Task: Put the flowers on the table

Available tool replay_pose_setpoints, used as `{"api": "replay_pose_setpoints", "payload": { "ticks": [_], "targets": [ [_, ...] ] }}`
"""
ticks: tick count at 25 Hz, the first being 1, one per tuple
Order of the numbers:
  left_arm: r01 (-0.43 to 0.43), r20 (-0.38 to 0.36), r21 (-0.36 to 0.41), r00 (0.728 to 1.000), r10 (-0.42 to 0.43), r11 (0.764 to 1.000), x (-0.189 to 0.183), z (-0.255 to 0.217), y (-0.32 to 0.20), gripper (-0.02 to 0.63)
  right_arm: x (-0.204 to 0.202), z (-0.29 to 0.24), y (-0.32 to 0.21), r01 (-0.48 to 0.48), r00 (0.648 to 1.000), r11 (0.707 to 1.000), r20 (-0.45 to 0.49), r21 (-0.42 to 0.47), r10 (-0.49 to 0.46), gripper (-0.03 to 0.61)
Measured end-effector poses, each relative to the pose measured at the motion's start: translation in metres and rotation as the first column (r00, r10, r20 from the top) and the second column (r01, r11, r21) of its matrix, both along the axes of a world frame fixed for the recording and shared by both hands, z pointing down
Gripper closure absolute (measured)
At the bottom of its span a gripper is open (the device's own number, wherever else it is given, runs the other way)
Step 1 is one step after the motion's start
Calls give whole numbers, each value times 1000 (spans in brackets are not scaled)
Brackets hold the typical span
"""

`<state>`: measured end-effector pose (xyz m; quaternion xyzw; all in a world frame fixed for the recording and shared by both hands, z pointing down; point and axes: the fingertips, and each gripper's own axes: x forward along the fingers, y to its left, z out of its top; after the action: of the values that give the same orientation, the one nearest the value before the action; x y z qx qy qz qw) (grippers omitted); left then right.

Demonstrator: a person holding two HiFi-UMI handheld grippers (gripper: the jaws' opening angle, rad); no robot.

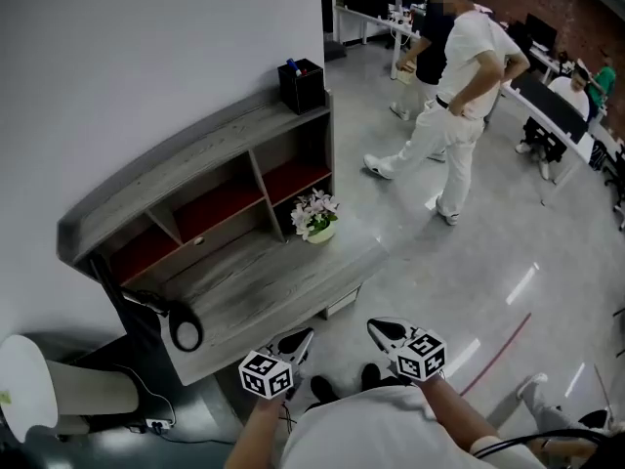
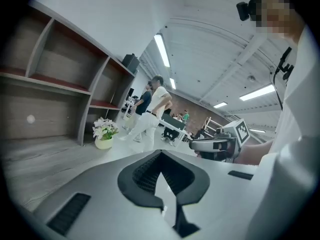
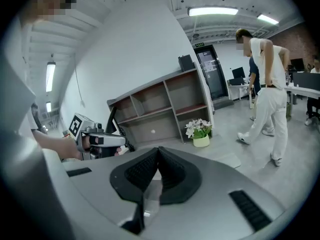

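Left gripper [image 1: 296, 343] and right gripper [image 1: 387, 332] each have jaws pressed together on nothing, off the grey wooden bench [image 1: 244, 296]. The white flowers in a pale round pot [image 1: 316, 218] already stand on that bench, so the task looks finished.

White top, grey tongs, bottom of the frame

I wear a white short-sleeved shirt [image 1: 381, 433] and black shoes [image 1: 322, 389]. My left gripper [image 1: 303, 338] and right gripper [image 1: 379, 328] have grey shells and black ribbed pads [image 2: 145, 171], and each carries a cube [image 1: 267, 374] of black-and-white square markers.
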<state>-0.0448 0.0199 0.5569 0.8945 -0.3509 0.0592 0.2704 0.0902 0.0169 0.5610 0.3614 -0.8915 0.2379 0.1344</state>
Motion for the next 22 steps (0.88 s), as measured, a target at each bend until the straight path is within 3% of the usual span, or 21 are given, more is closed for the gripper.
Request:
{"api": "replay_pose_setpoints", "payload": {
  "ticks": [7, 22],
  "targets": [
    [51, -3, 21, 999, -51, 998, 11, -10, -5, 604, 23, -7, -8, -6, 999, 1000, 51, 1, 6, 560],
    [70, -9, 31, 998, -69, 997, 32, -17, -17, 604, 45, -16, -23, 8, 998, 1000, 63, 18, -9, 560]
  ]
}}
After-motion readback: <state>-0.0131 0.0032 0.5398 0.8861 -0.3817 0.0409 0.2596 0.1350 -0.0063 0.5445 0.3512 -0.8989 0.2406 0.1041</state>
